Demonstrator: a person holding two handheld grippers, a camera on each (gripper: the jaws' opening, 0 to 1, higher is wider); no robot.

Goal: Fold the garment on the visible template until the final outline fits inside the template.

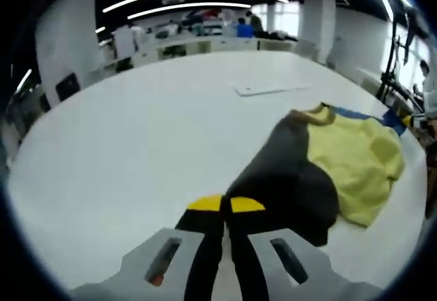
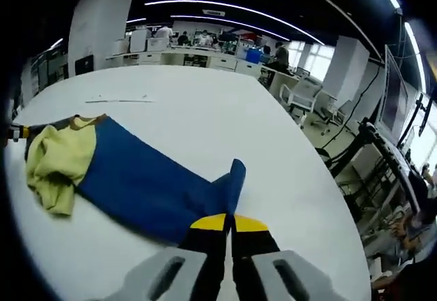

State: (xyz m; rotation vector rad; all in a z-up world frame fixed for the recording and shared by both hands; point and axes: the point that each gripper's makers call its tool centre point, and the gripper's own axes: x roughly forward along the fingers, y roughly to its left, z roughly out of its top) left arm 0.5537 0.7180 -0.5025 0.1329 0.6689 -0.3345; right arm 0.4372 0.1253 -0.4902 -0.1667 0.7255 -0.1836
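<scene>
1. Yellow-tipped jaws of the left gripper (image 1: pixel 226 204) stand pressed together at the dark edge of the garment (image 1: pixel 321 171); they look clamped on cloth, though the pinch itself is hidden.
2. Likewise the right gripper (image 2: pixel 229 223) has its jaws together at the blue sleeve end (image 2: pixel 232 178), apparently pinching it.
3. Where it lies: the garment rests on the white table (image 2: pixel 205 103), its yellow part (image 2: pixel 58 161) bunched at the far end in the right gripper view.
4. Long axis: it runs from the yellow bunch to the blue sleeve tip, pointing toward the right gripper.
5. Risks: a thin pinch could slip, and pulling unevenly could drag the crumpled yellow part into a lump. No template outline is discernible, so the fold might land off it.
</scene>
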